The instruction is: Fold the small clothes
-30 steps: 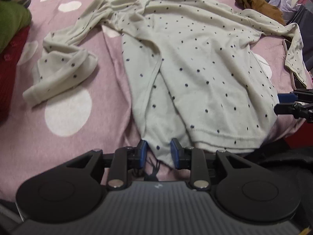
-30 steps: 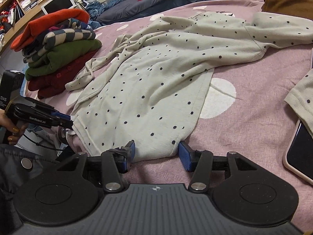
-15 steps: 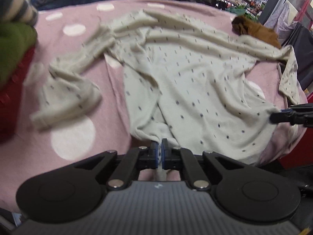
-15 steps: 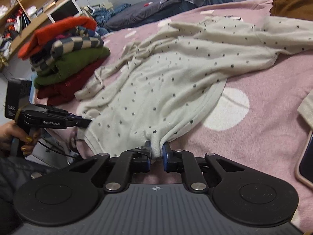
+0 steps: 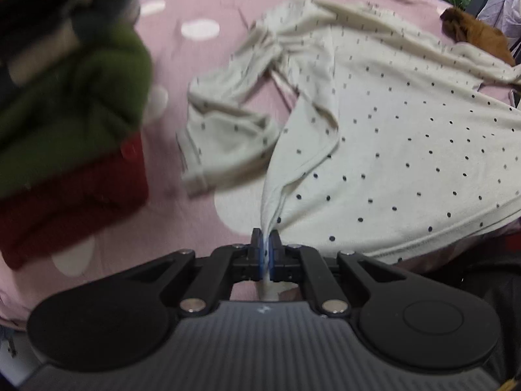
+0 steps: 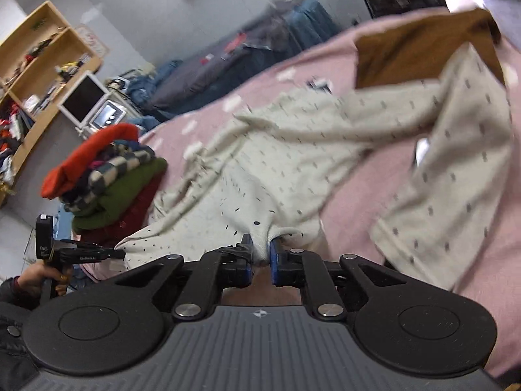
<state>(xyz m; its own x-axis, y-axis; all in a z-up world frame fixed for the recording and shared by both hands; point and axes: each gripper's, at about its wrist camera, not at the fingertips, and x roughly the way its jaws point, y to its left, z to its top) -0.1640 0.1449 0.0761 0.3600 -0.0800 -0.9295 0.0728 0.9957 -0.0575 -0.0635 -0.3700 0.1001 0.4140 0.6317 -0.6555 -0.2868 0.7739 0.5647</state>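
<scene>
Left wrist view: the left gripper [image 5: 266, 247] is closed on the hem corner of the shirt [image 5: 407, 137], a thin pinch of cloth running up between the blue fingers [image 5: 259, 249]. The shirt is cream with dark dots and lies spread on the pink bed [image 5: 202, 0]. From the fingers it extends forward and to the right. One sleeve [image 5: 224, 130] lies bunched beside the body, to the left. A stack [image 5: 68, 130] of folded clothes sits further left, well apart from the held corner. A brown cloth [image 5: 472, 36] lies at the far right.

Right wrist view: the right gripper [image 6: 259, 254] grips a thicker bunch of hem at the opposite corner, the fingers [image 6: 274, 257] standing slightly apart around it. Its jaws have just been closing, with cloth between them. The shirt [image 6: 293, 163] runs away from the fingers toward the collar end. The other sleeve [image 6: 456, 169] trails to the right. The left gripper [image 6: 122, 254] shows low on the left, held in a hand [image 6: 35, 275], beside the stack [image 6: 107, 182].

Judgement: both hem corners are secured, the hem spanning between the grippers and the shirt's long axis pointing away from both. The coming move likely depends on keeping the hem taut and carrying it along that axis.
</scene>
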